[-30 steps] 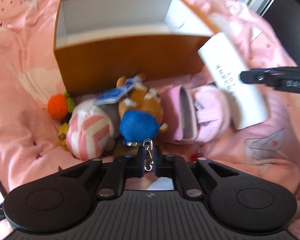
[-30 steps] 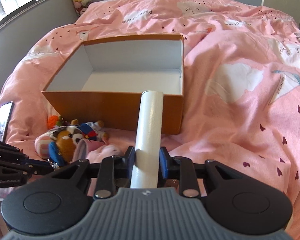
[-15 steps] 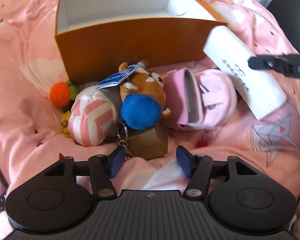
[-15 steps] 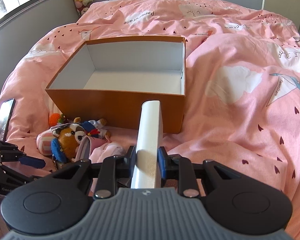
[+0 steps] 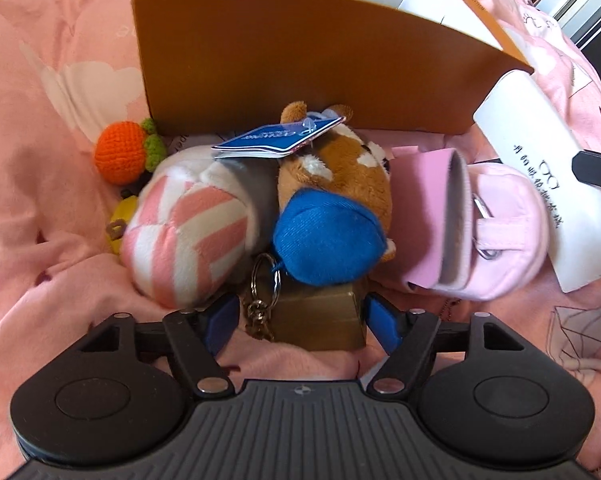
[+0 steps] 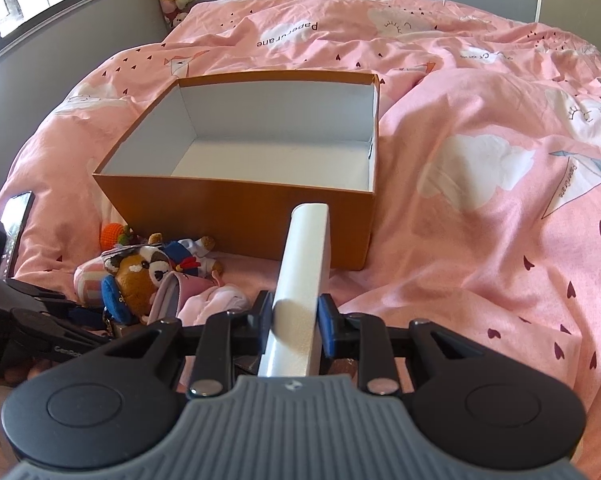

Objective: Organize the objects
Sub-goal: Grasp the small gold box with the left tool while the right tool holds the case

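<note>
Left wrist view: an orange cardboard box [image 5: 300, 60] is seen standing on a pink bedspread [image 5: 40, 184], and a heap of small things is piled against its near wall. In that heap, a brown plush animal [image 5: 340, 172] with a blue pouch [image 5: 324, 236] and a blue paper tag [image 5: 280, 138] is set in the middle. A pink-and-white striped plush [image 5: 184, 236] is pressed against its left side, with an orange crochet fruit [image 5: 120, 154] further left, close to the box's near wall. A pink pouch [image 5: 476, 224] is laid to the right of the plush animal. A small gold box [image 5: 320, 320] and a metal key ring [image 5: 265, 280] are found at the near edge of the heap. The left gripper [image 5: 300, 320] is held over them, its jaws opening wide; the gold box is framed between the blue pads, which are not seen pressing on it.

Right wrist view: the orange box is shown open, white inside. The right gripper [image 6: 294, 320] is clamped on a white rectangular case [image 6: 304, 268], though its jaws are easing slightly apart. The case is pointed toward the box's near wall, short of it. The heap is seen left of the case.
</note>
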The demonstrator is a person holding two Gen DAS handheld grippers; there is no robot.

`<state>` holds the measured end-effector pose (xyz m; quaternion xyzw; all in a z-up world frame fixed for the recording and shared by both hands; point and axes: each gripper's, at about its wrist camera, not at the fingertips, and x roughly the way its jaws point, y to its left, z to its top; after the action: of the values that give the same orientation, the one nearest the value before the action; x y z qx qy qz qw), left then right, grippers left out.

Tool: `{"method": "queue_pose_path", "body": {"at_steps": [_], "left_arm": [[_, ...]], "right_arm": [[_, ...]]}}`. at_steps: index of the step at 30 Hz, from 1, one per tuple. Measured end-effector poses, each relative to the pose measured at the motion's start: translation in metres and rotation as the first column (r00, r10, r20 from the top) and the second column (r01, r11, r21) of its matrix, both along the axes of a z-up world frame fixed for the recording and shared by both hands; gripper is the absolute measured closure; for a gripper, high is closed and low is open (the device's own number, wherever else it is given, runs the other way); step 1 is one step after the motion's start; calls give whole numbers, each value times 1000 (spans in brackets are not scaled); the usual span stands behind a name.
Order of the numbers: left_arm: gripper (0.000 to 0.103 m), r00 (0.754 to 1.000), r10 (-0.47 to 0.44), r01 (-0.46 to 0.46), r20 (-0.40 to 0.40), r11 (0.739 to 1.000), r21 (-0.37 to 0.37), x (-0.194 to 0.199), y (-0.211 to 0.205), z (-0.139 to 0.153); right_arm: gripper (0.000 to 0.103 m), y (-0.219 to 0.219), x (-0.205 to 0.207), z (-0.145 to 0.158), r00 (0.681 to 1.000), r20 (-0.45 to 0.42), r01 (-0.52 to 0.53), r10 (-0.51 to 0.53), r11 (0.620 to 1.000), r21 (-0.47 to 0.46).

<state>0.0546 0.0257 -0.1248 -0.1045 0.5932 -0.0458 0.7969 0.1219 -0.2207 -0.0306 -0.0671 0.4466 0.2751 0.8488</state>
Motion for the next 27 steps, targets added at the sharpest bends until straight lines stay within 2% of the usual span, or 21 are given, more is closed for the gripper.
{"method": "queue_pose_path", "body": {"at_steps": [4,7,9,15,16,17,27], "left_arm": [[18,1000,-14,14,-18,1000,-17,6,-2,-8],[24,999,-19,18,-26,999,-43,9,-2,-11],[24,1000,-19,18,-22,999,-45,9,-2,-10],[25,1000,-20,20,-4,998,-56,7,-2,0],[26,1000,-21,21,1,998,-58,6,-2,2],[26,1000,-25,25,6,998,-60,5,-2,6],[30,994,-98,100,45,995,-32,2,3,41]], "right_arm": [[66,-1,9,-8,999,-33,10,-11,1000,-27],[63,-4,20,-14,997,-76,24,-25,1000,-16],[60,-5,28,-16,993,-113,37,-37,999,-1],[59,-8,58,-34,962,-261,104,-84,992,65],[60,-9,62,-39,952,-291,122,-96,990,70],[66,-10,64,-42,945,-306,139,-111,988,70],[69,3,37,-24,980,-191,56,-51,998,19]]}}
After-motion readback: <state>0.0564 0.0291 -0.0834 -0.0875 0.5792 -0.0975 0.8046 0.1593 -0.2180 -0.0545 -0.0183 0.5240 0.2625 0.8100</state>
